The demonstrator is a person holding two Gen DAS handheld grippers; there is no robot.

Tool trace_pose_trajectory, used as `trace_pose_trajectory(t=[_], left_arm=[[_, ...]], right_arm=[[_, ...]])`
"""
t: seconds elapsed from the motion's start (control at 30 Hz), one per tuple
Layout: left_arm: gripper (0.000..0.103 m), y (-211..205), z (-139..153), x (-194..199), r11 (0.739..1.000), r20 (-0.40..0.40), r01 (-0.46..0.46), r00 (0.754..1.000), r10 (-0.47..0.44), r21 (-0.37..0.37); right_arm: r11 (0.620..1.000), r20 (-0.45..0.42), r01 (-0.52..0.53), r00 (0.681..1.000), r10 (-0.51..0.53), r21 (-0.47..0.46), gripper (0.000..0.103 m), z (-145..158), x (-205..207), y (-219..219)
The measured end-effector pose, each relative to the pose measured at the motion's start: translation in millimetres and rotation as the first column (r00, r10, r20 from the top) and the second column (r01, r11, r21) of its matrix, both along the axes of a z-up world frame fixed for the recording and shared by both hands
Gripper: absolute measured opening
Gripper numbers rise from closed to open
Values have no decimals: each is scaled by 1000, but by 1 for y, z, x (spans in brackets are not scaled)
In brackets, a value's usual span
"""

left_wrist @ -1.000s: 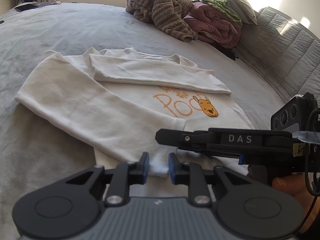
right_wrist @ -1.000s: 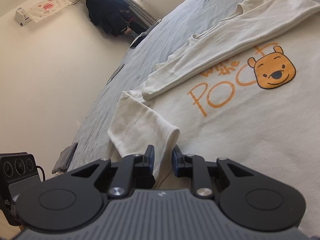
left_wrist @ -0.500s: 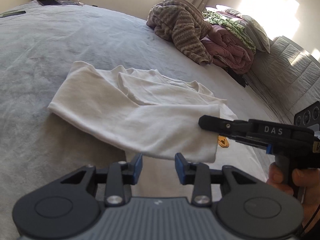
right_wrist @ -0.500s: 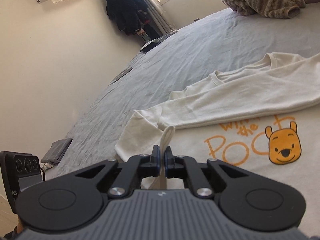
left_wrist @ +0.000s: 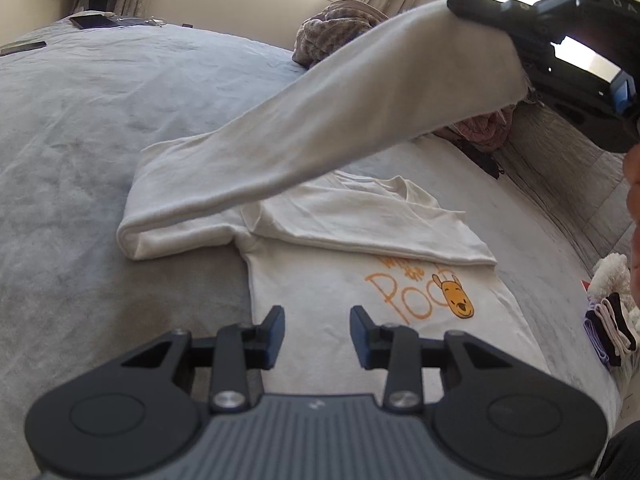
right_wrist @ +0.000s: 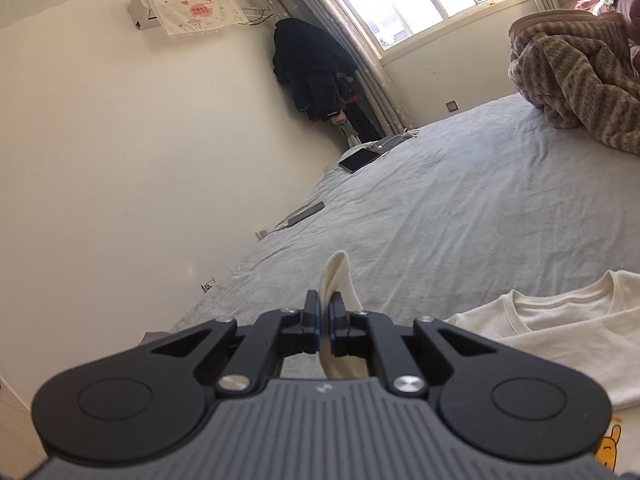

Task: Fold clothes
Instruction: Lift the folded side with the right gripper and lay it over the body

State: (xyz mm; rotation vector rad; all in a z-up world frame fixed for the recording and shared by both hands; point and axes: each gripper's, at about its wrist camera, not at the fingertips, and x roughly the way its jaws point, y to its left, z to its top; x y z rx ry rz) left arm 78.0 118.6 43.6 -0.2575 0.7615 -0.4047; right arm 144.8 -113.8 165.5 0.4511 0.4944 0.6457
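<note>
Two grippers work one cream sweatshirt [left_wrist: 360, 280] on the grey bed [left_wrist: 100, 120]. Right gripper [right_wrist: 324, 320] is clamped on a sleeve cuff [right_wrist: 336, 276], lifting that sleeve [left_wrist: 340, 128] above the body. Left gripper [left_wrist: 317, 332] hovers over the hem, fingers wide apart, empty. Beyond lies a brown blanket [right_wrist: 580, 80].

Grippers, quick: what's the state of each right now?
Left gripper: open, holding nothing, above the sweatshirt.
Right gripper: closed on the sleeve, lifted off the bed.

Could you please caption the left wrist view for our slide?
Right tool lifts cream sweatshirt's sleeve; left tool open.
</note>
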Motion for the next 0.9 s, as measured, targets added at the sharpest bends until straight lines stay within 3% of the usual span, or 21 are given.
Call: trace_pose_trajectory(t=[0.27,0.33,0.63,0.83,0.9], left_arm=[[42,-10,4,21,991,140,47,988,-64,124],[42,-15,4,32,992,156,50,985,-68,114],[44,-50,1,62,967,217,83,967,-136,239],[47,-55,-15,80,942,149,59,982,-114,331],[48,-53,-18,77,935,161,67,978,-131,348]], right_arm=[[999,59,9,998,-12,48,7,34,22,-9],[998,65,20,998,-23,57,7,39,27,-15],[995,88,64,994,-71,79,7,55,45,-46],[988,54,129,989,-134,84,7,42,51,-82],[986,46,149,987,-152,75,7,35,51,-94]])
